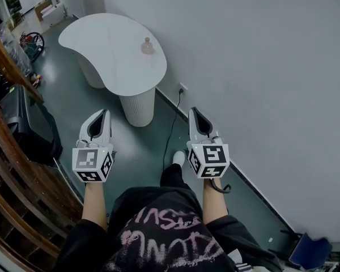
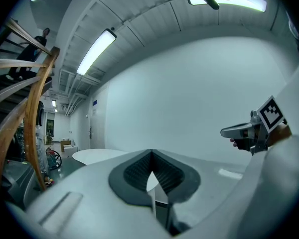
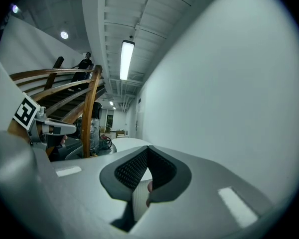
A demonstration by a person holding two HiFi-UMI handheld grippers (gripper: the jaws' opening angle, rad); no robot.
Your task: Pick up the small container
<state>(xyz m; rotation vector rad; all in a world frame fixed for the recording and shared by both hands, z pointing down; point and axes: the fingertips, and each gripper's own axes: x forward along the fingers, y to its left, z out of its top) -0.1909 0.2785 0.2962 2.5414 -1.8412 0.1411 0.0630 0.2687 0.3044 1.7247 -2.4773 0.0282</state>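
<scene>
Though too small to make out clearly, the small container (image 1: 147, 46) stands on the desk (image 1: 102, 38), well beyond the left gripper (image 1: 105, 113) and right gripper (image 1: 194, 111), fingers (image 2: 137, 169) clenched empty.

The small container (image 1: 148, 46) is pink, its table (image 1: 110, 44) white. The left gripper (image 1: 103, 113) and right gripper (image 1: 194, 111) are pale grey (black-and-white square-patterned cubes (image 1: 93, 163)); the floor (image 1: 73, 95) is dark grey-green.

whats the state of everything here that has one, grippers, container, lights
left gripper, shut, empty, held in the air short of the table
right gripper, shut, empty, held in the air beside the left one
small container, upright on the table, untouched
ceiling light, on
</scene>
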